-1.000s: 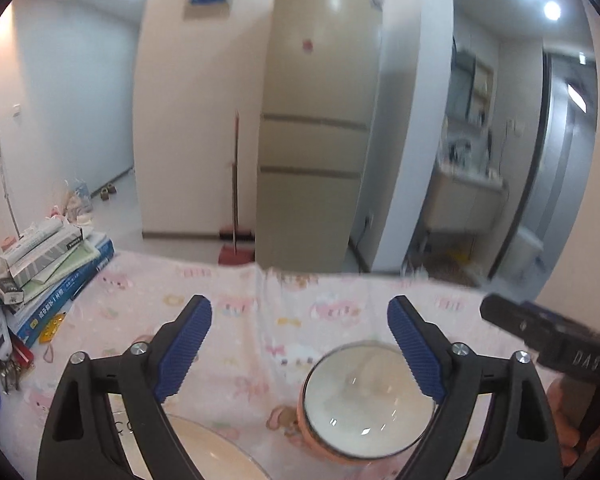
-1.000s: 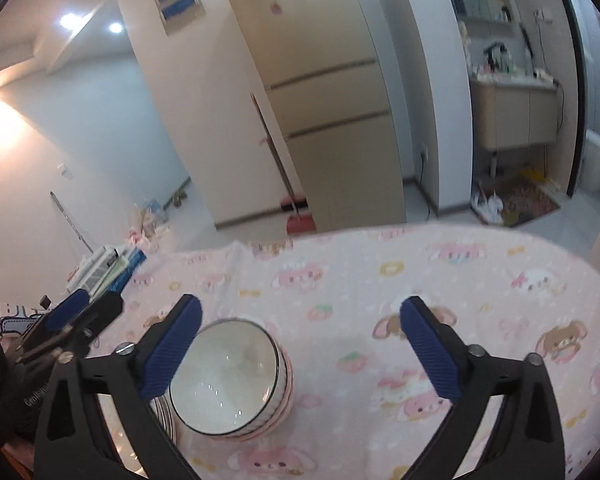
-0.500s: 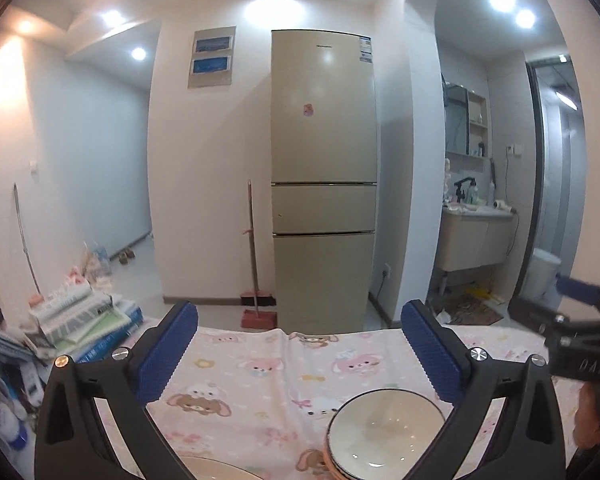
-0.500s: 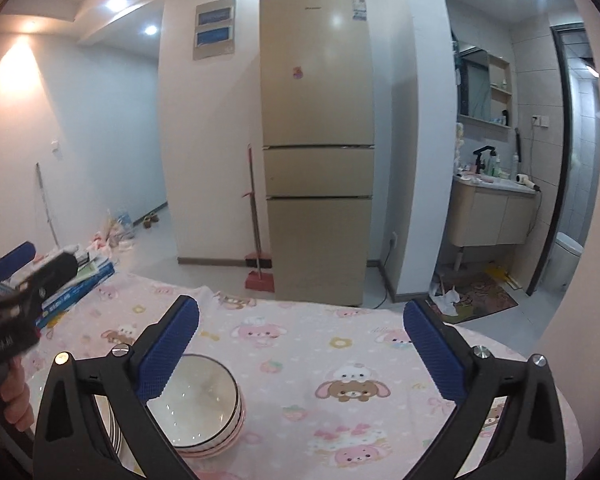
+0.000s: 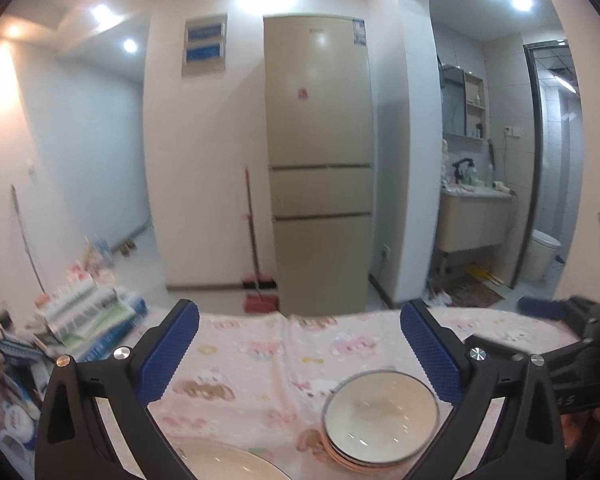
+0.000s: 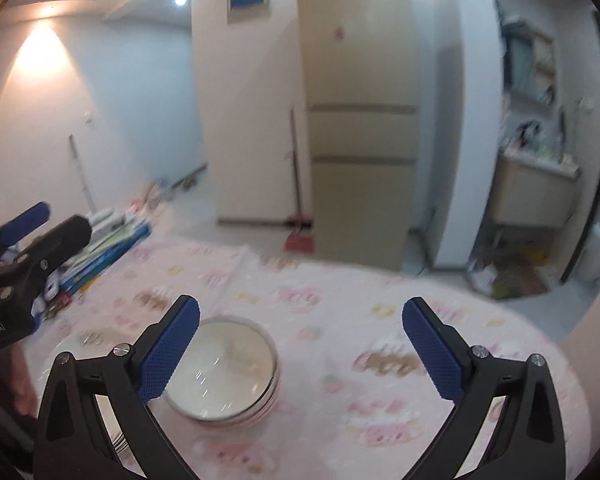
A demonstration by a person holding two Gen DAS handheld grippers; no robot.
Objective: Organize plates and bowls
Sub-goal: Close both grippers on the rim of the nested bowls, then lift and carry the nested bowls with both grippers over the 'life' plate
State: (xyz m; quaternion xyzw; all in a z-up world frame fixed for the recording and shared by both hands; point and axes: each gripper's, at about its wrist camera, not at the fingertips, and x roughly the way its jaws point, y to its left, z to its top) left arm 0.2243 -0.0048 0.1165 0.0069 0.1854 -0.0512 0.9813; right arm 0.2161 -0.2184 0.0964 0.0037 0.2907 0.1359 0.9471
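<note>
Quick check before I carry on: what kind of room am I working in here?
Most likely a home dining area: a table under a pink cartoon tablecloth holding stacked bowls, a tall beige fridge with a broom beside it, and a bathroom vanity through the archway.

Left gripper (image 6: 24,236) body: you can make out partial white lettering, "...obot.AI".
Fridge (image 5: 320,160) stickers: too blurred for you to read.
</note>
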